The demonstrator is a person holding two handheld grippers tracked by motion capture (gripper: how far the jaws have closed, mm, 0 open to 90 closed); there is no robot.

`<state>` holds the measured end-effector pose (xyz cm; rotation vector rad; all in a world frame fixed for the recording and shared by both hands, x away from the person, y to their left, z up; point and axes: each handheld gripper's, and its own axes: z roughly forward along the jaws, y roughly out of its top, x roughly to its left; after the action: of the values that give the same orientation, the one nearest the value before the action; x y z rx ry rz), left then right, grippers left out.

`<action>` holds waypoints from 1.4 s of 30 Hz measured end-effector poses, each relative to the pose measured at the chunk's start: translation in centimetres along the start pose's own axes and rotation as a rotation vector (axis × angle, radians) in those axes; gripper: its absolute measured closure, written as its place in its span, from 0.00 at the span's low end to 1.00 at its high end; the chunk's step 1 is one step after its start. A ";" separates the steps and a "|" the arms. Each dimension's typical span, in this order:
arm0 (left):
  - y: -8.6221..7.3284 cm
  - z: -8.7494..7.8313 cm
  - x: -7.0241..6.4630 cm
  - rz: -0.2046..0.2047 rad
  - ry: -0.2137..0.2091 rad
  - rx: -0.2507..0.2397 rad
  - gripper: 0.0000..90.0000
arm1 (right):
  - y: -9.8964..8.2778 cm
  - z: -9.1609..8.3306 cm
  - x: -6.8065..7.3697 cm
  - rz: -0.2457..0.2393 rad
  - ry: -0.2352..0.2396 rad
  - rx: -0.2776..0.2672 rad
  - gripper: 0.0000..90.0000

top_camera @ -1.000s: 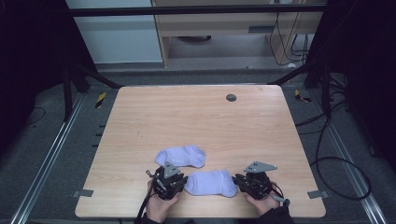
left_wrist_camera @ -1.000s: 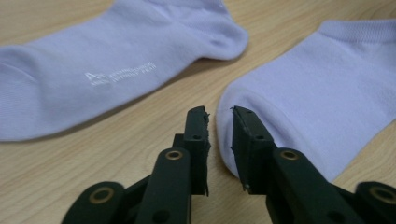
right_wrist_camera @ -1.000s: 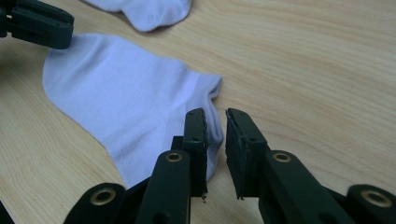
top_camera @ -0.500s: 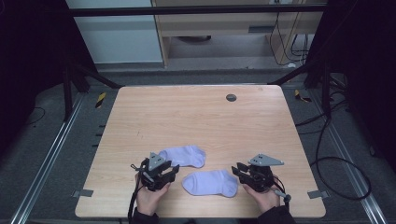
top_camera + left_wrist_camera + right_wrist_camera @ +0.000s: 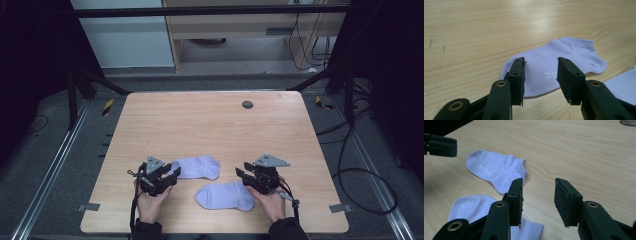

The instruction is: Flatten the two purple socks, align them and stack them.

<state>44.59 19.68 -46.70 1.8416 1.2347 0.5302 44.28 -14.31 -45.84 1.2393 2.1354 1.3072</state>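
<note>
Two pale lilac ankle socks lie flat on the wooden table [image 5: 210,125]. The far sock [image 5: 197,167] [image 5: 564,57] [image 5: 496,170] lies just beyond the near sock [image 5: 226,196] [image 5: 624,82] [image 5: 471,207]. My left gripper [image 5: 173,173] [image 5: 540,75] hovers at the far sock's left end. Its jaws have just been opening and stand apart above the cloth, pressing on nothing. My right gripper [image 5: 241,175] [image 5: 537,195] hangs over the near sock's right end. Its jaws have also just been opening, with bare table between them. The left gripper [image 5: 439,145] shows at the top left of the right gripper view.
A small round dark grommet [image 5: 247,104] sits in the table near its far edge. Black frame legs stand at both far corners, and cables run over the floor to the right. The table's near edge is just behind both hands.
Both grippers held the ends of the near sock, let it go and opened. The left one drew away to the left and up, the right one lifted a little; the sock lies flat.
</note>
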 end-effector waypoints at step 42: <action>-1.4 3.5 3.6 -0.008 0.070 0.120 0.87 | 1.0 11.0 3.0 -0.043 -0.058 0.173 0.80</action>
<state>47.92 21.68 -50.17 1.9313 1.3452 0.5307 50.35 -5.69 -50.24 1.2728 2.2602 1.0740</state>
